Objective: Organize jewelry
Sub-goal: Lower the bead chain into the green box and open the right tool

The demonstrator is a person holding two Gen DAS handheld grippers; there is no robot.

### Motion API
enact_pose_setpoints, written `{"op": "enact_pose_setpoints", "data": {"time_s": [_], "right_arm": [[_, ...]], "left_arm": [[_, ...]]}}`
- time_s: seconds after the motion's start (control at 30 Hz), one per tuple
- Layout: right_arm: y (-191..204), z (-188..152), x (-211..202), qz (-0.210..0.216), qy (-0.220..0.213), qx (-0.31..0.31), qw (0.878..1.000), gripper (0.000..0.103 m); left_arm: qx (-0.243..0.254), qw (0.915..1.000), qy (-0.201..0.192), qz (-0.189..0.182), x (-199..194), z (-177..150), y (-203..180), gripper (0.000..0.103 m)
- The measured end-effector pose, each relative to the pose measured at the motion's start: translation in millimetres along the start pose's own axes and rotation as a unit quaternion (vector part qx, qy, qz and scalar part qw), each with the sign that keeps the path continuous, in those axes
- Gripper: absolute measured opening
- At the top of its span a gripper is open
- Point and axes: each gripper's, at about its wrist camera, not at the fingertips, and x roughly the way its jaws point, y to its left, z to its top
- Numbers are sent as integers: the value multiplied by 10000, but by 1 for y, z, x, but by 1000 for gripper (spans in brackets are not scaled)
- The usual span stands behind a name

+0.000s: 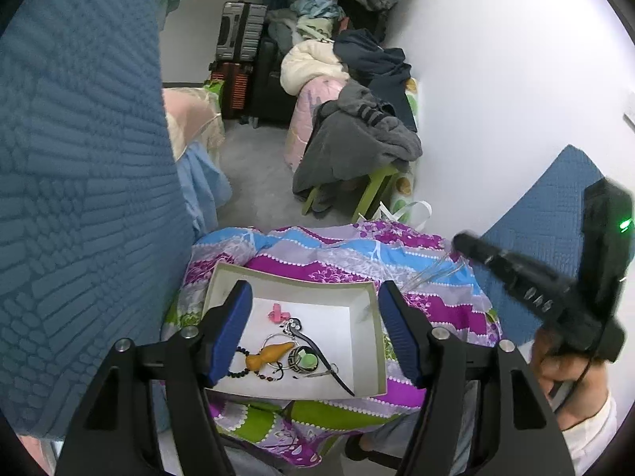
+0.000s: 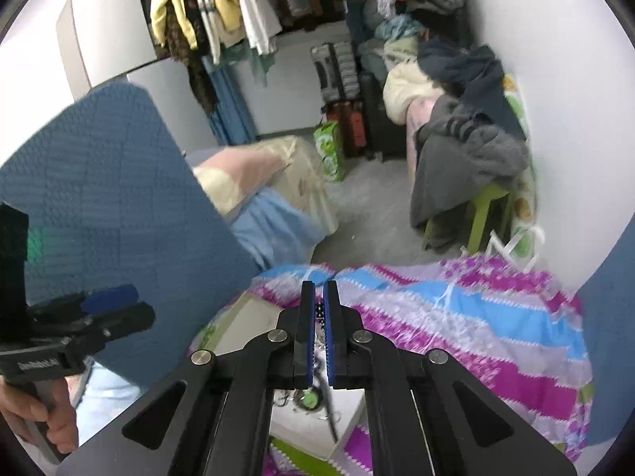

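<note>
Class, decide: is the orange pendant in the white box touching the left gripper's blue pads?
Apart. The left wrist view shows the orange pendant lying on the box floor, with white floor visible between it and the open left gripper.

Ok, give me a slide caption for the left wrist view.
Open left gripper above a shallow white box of mixed jewelry on a patterned bedspread.

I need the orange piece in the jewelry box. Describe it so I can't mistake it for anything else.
Find the shallow white box lying on the purple, blue and green patterned cloth. The orange pendant lies near the middle of its floor, among beads and rings. It is the only orange, teardrop-shaped piece; the small pink clip lies farther back.
</note>
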Motion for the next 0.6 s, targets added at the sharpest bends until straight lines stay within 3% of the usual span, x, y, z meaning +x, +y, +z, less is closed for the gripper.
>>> {"op": "enact_pose_setpoints", "data": {"time_s": [0.03,0.2,0.4,0.6], "right_arm": [[0,-5,5,41,69,22,10000,2],[2,-32,44,65,488,58,9988,2],[-4,-69,80,-198,952,142,9952,2],[-10,-83,73,-321,1051,321,9934,3]], "left_arm": [[-44,10000,-11,21,0,-2,3,78],[-210,9997,57,65,4,-13,20,78],[-276,9991,261,175,19,-29,28,78],[-201,9985,375,345,21,-31,25,78]]}}
